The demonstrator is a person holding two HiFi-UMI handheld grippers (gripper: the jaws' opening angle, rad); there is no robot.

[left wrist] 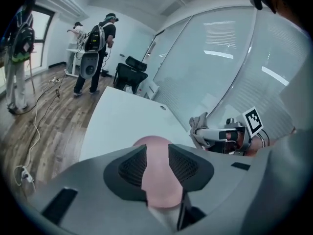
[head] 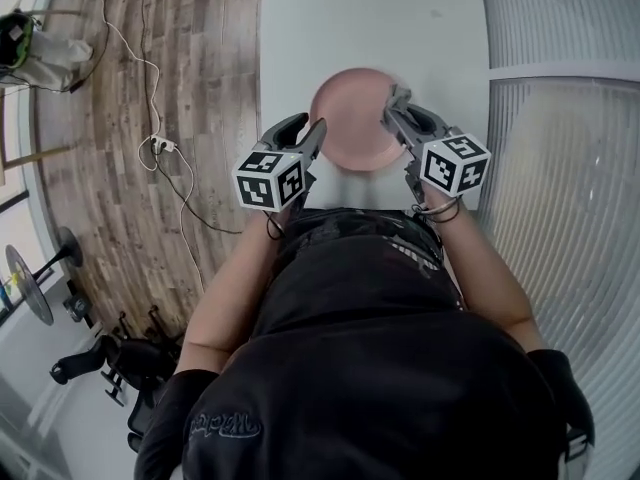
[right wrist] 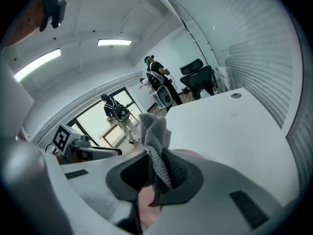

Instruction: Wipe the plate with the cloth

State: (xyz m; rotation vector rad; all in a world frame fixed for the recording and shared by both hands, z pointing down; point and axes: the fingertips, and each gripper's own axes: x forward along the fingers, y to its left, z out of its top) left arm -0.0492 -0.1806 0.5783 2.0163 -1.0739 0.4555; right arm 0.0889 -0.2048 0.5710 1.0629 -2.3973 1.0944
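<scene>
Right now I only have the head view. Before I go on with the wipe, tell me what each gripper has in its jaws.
Observer: The right gripper is shut on the grey cloth, which sticks up past its jaw tips.
Operator: Now the left one.
Observer: The left gripper is open, with nothing pressed between its pads. The pink plate shows through the gap.
Operator: Report what is beyond the far end of the table.
Observer: A black chair stands there, and people stand farther off on the wood floor.
</scene>
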